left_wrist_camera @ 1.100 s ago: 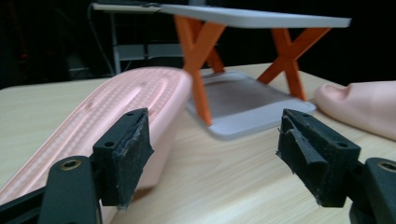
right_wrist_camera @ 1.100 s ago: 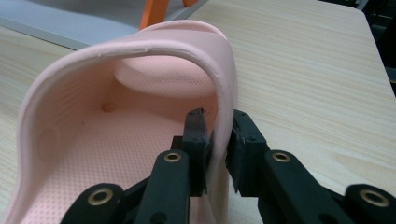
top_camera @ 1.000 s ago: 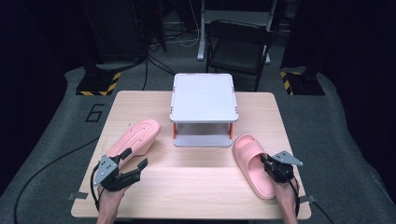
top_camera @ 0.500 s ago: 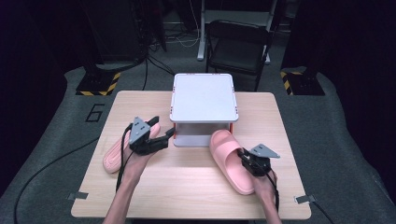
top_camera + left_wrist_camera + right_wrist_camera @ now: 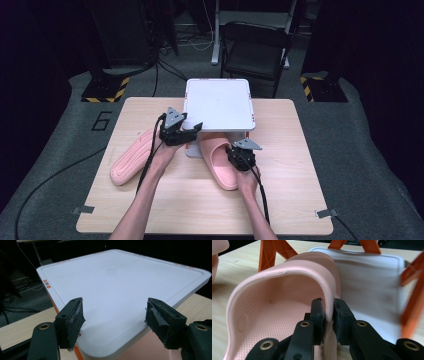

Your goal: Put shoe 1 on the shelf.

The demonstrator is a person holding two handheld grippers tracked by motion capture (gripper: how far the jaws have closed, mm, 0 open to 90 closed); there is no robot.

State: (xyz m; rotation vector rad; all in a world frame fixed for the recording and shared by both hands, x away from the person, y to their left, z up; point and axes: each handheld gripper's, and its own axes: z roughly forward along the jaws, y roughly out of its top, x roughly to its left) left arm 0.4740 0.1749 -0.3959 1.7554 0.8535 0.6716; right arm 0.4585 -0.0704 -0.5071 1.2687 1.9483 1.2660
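A white two-level shelf (image 5: 218,104) on orange legs (image 5: 268,252) stands mid-table. My right gripper (image 5: 232,155) is shut on the side wall of a pink slipper (image 5: 216,161). In the right gripper view the pads (image 5: 319,312) pinch that wall of the slipper (image 5: 274,305), whose toe reaches in over the white lower plate (image 5: 367,277). My left gripper (image 5: 195,130) hovers at the shelf's front left corner. Its jaws have just been closing but stand open (image 5: 113,322) with nothing held, the shelf top (image 5: 120,282) behind them. A second pink slipper (image 5: 134,156) lies at the left.
The wooden table (image 5: 280,200) has bare room along its front and right side. A black chair (image 5: 255,45) stands on the floor behind the table. Cables trail from both grippers toward the near edge.
The right gripper carried its slipper from the right side leftward and forward, toe now under the shelf top. The left gripper rose from the near left to the shelf's front left corner.
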